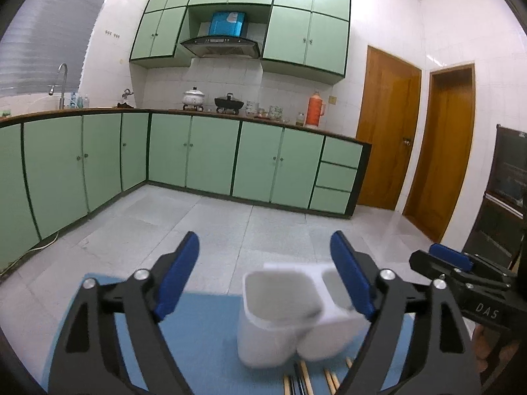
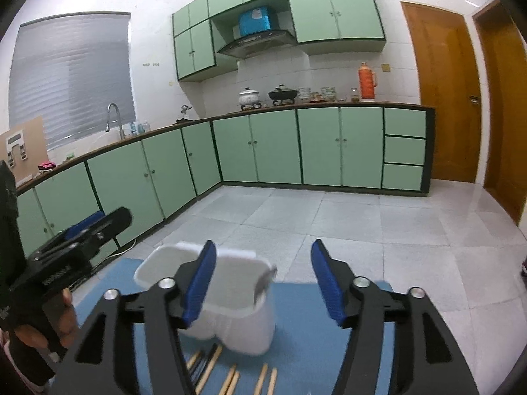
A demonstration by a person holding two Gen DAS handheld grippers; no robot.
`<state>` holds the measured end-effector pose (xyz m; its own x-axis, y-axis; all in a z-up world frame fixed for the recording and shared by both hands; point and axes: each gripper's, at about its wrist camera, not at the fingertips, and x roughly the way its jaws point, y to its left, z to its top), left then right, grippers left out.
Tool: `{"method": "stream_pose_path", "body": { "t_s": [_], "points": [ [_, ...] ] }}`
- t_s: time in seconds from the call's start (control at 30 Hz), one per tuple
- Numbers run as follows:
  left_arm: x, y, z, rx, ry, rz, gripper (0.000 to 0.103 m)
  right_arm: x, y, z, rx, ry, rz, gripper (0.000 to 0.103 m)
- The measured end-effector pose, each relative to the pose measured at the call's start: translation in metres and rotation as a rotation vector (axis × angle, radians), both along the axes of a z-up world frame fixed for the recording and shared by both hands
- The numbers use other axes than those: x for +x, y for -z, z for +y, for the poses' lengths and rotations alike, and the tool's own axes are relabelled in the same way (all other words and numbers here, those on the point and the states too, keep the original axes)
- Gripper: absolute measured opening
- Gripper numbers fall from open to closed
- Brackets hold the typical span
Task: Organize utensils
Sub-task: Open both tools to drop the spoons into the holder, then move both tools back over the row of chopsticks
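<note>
Fingers of the left gripper [image 1: 265, 276] and right gripper [image 2: 263, 283] stand wide, gripping nothing; bottom centre, a white 2-compartment holder [image 1: 280, 322] stands behind wooden chopsticks [image 2: 230, 378].

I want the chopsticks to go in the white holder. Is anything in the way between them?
Nothing visible blocks it. The chopsticks lie on the blue mat right beside the white holder, whose visible compartments look empty. Both grippers hover open, holding nothing.

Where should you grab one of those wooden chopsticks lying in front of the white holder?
Probably around the middle of one chopstick, coming down from above. The chopsticks lie flat on the blue mat close beside each other, so only a top pinch across the thin shaft fits. Their near ends are out of view.
</note>
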<state>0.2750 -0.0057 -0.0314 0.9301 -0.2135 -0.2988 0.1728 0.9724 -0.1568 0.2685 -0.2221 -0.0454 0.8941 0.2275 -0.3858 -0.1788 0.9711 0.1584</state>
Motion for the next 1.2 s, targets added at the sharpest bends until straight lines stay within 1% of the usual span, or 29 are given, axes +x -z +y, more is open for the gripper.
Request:
{"method": "stream_pose_path", "body": {
  "t_s": [0.03,0.07,0.17,0.27,0.43,0.63,0.73,0.8,0.87,0.93,1.07,1.2],
  "points": [
    [-0.011,0.001,0.001,0.01,-0.003,0.01,0.085,-0.007,0.002,-0.002,0.003,0.006,0.004,0.065],
    [-0.02,0.003,0.001,0.022,-0.007,0.022,0.086,-0.018,0.005,-0.005,0.008,0.015,0.013,0.068],
    [-0.047,0.011,0.004,0.048,-0.005,0.073,0.088,-0.051,0.02,-0.011,0.01,0.039,0.057,0.071],
    [-0.073,0.026,0.008,0.08,-0.008,0.143,0.088,-0.076,0.034,-0.015,0.009,0.056,0.103,0.071],
    [-0.115,0.058,0.015,0.103,-0.009,0.269,0.088,-0.118,0.065,-0.024,0.022,0.087,0.201,0.071],
    [-0.149,0.087,0.015,0.155,0.008,0.361,0.088,-0.16,0.097,-0.019,-0.001,0.087,0.288,0.071],
    [-0.163,0.101,0.018,0.183,0.019,0.417,0.087,-0.175,0.107,-0.017,-0.006,0.068,0.323,0.066],
    [-0.171,0.109,0.018,0.197,0.025,0.444,0.084,-0.181,0.11,-0.016,-0.015,0.06,0.337,0.064],
    [-0.176,0.115,0.018,0.209,0.029,0.474,0.083,-0.187,0.112,-0.017,-0.003,0.056,0.352,0.062],
    [-0.18,0.122,0.017,0.23,0.033,0.504,0.081,-0.191,0.112,-0.017,0.009,0.054,0.356,0.061],
    [-0.181,0.134,0.016,0.267,0.031,0.572,0.073,-0.193,0.106,-0.017,0.012,0.051,0.348,0.061],
    [-0.183,0.137,0.016,0.263,0.027,0.583,0.073,-0.195,0.104,-0.015,0.014,0.047,0.343,0.061]
  ]
}}
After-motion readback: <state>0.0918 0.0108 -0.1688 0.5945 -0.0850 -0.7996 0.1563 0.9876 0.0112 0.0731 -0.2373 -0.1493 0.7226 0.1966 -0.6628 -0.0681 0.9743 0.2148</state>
